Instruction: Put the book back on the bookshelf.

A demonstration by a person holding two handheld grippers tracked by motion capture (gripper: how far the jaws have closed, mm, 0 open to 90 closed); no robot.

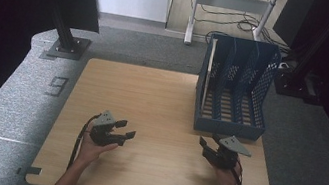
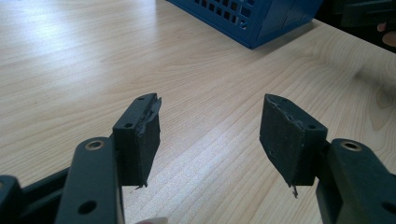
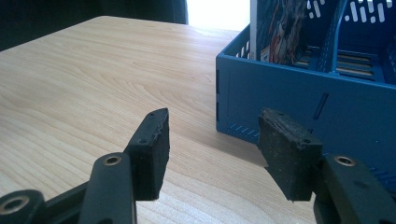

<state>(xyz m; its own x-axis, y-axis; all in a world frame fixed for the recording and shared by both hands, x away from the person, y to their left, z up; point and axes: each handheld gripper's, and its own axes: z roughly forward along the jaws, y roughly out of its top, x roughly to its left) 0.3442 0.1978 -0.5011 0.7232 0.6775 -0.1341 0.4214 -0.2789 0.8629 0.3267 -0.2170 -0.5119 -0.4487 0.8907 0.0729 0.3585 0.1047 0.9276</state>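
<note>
- My right gripper (image 1: 208, 146) sits low and right of the middle in the high view, jaws spread wide, holding nothing.
- The blue rack (image 1: 227, 128) stands just above it, at the upper right. Its long slots run away from me.
- My left gripper (image 1: 124, 130), also spread and empty, is farther off.
- I count one rack, with one thin book (image 1: 208, 74) in its left slot.

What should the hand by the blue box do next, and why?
Probably ease the right gripper forward toward the blue plastic slotted file rack: its jaws are open and empty just short of the rack's front wall, and a thin book stands in the leftmost slot.
</note>
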